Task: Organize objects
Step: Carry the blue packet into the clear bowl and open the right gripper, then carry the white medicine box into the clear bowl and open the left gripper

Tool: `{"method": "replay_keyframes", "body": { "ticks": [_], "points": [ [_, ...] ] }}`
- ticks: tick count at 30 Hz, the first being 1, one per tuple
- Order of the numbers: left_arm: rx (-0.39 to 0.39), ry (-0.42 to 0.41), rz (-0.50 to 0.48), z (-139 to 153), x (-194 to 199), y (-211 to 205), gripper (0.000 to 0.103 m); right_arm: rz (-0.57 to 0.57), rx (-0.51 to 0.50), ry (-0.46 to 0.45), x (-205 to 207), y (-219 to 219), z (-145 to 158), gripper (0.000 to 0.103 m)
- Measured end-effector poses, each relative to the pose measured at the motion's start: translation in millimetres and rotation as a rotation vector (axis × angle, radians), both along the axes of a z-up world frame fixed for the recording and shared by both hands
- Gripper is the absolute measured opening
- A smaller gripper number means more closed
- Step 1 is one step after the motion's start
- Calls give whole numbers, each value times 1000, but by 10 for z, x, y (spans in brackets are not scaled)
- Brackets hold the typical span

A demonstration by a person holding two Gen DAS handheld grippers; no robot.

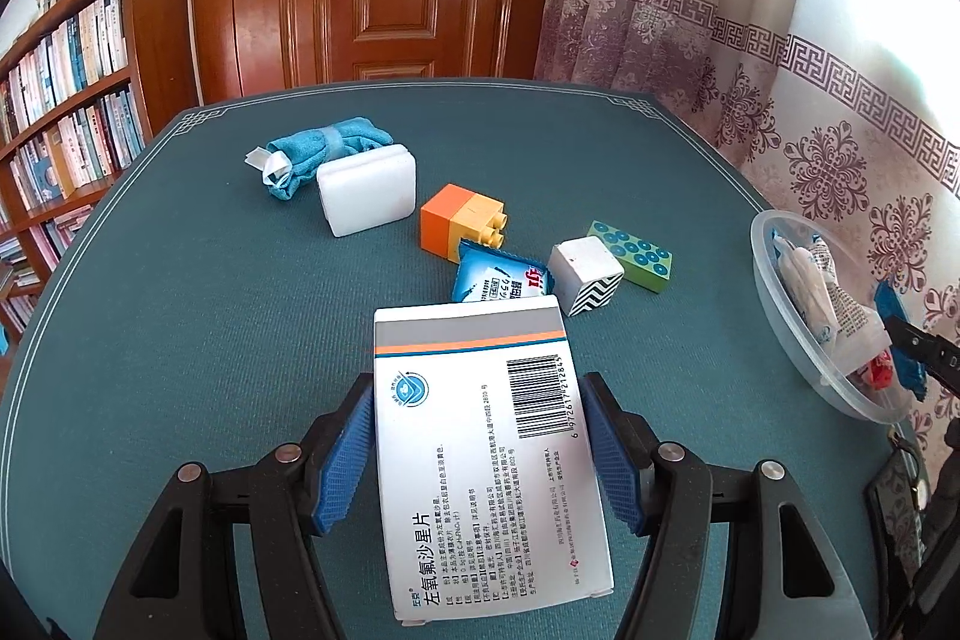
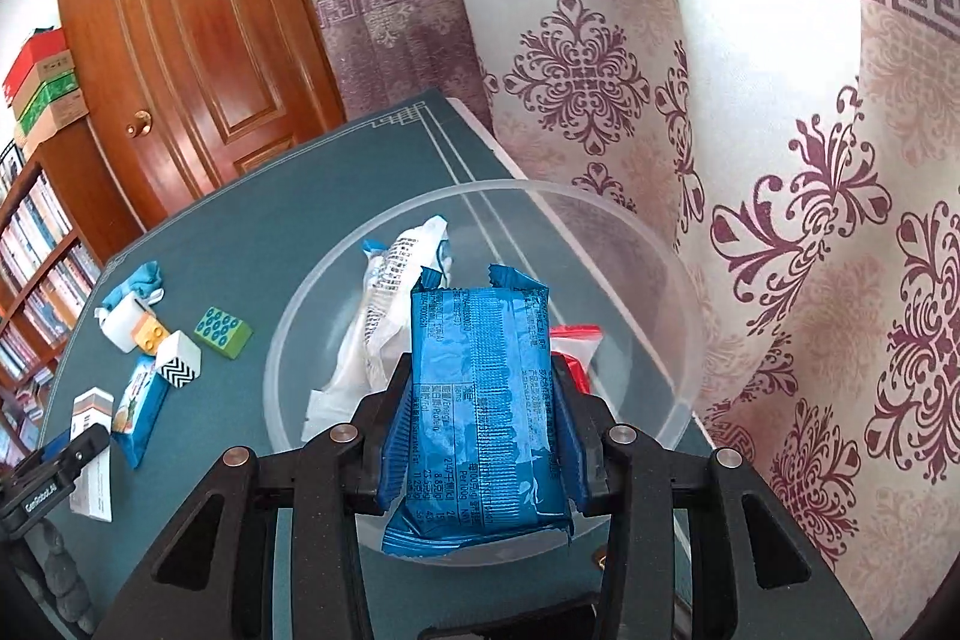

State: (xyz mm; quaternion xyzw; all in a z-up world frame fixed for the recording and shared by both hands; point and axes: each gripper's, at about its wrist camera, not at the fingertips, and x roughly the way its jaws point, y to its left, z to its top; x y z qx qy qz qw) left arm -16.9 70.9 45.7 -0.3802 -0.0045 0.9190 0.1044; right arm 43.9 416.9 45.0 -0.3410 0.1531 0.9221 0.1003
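Note:
My left gripper (image 1: 477,436) stands open around a white medicine box (image 1: 480,448) that lies on the green table (image 1: 180,310); its blue pads (image 1: 345,451) flank the box with a small gap on the left. My right gripper (image 2: 480,400) is shut on a blue snack packet (image 2: 480,400) and holds it over a clear plastic bowl (image 2: 660,244). The bowl holds a white wrapper (image 2: 384,316) and a red packet (image 2: 576,346). The bowl also shows in the left wrist view (image 1: 780,316) at the table's right edge.
On the table lie a light blue snack packet (image 1: 498,277), an orange-yellow brick (image 1: 459,217), a white zigzag cube (image 1: 585,274), a green dotted brick (image 1: 630,253), a white case (image 1: 366,190) and a blue cloth (image 1: 327,148). A curtain (image 2: 780,160) hangs right; a bookshelf (image 1: 66,100) stands left.

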Motion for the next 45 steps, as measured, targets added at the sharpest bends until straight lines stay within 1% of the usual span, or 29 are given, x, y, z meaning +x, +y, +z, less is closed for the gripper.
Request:
{"method": "replay_keyframes", "body": {
  "ticks": [10, 12, 14, 16, 26, 32, 39, 45],
  "points": [
    [-14, 3, -19, 21, -3, 106, 69, 28, -10, -3, -163, -13, -46, 44],
    [-15, 3, -23, 31, 0, 127, 69, 30, -7, 4, -163, -14, -38, 49],
    [-15, 4, -27, 47, -4, 160, 69, 23, -11, 13, -134, 2, -23, 57],
    [-14, 5, -33, 63, -6, 187, 69, 17, -14, 23, -89, 23, 2, 59],
    [-19, 7, -99, 125, 0, 474, 69, 26, 37, 52, 179, -7, 87, 59],
    [-5, -1, -153, 198, -52, 699, 69, 42, 78, 58, 245, -70, 82, 60],
    [22, 13, -222, 331, -150, 1026, 69, 63, 68, 58, 241, -78, 49, 60],
    [12, 26, -268, 386, -227, 1344, 69, 64, 56, 61, 248, -56, 36, 60]
  ]
}}
